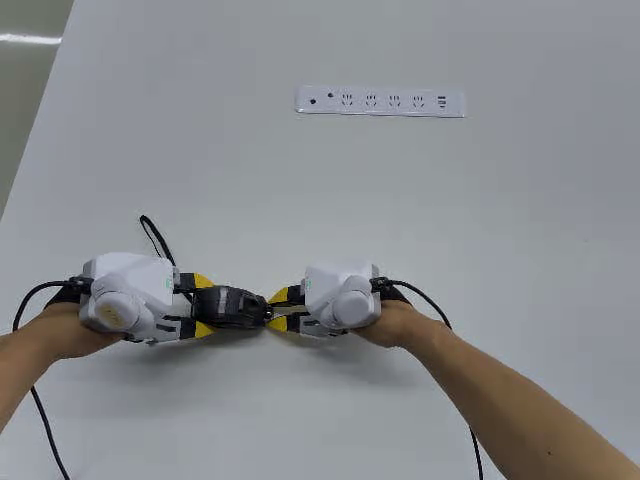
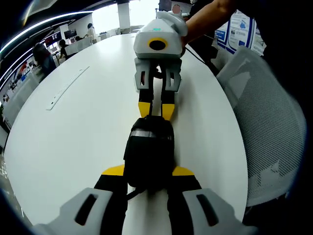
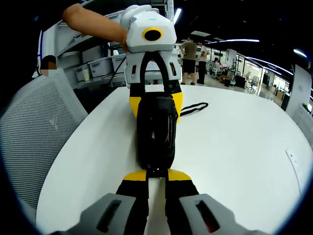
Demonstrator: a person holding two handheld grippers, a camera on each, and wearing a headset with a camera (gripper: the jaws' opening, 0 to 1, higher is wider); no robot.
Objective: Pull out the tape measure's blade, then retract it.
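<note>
Left hand-held gripper (image 1: 204, 305) clamped on tape measure (image 1: 235, 306) case. Right hand-held gripper (image 1: 279, 308), nose-to-nose, pinches blade tip (image 3: 156, 172). Blade axis runs gripper-to-gripper; not yet extended.

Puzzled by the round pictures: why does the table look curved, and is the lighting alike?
Head view: even light, soft shadows, the table flat. Left gripper view: fisheye bends the table edge, windows glare white. Right gripper view: same bend, dark ceiling, streaky lamps.
</note>
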